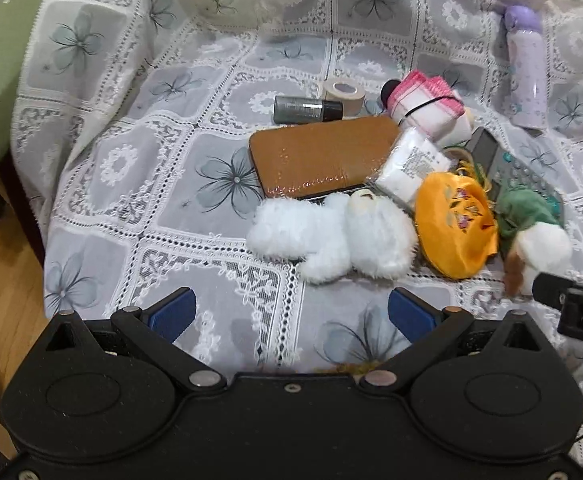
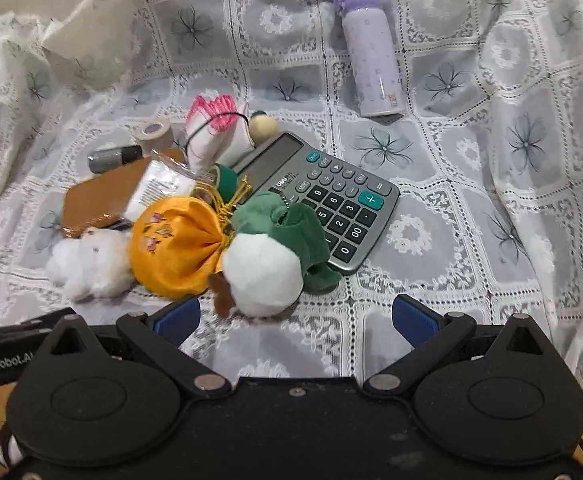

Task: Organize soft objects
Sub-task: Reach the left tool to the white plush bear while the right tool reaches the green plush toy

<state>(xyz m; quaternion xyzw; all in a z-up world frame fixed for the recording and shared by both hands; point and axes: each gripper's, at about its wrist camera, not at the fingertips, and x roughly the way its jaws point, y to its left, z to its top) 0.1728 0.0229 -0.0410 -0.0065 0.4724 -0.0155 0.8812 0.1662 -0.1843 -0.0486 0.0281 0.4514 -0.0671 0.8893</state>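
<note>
Both claws hang spread wide and hold nothing: the left gripper (image 1: 291,314) faces the white plush bear (image 1: 331,236), the right gripper (image 2: 295,318) faces the green-and-white plush toy (image 2: 271,256), whose white end lies just ahead of its left pad. Between the two toys sits the orange drawstring pouch (image 2: 175,244), touching both. All three soft items lie in a row at the near edge of a heap on the lace tablecloth (image 1: 131,160), probably because they were dropped together with hard goods: the calculator (image 2: 331,200) under the green toy, a brown case (image 1: 323,156) behind the bear, and a lavender bottle (image 2: 371,56) well apart. Sorting appears not yet begun.
</note>
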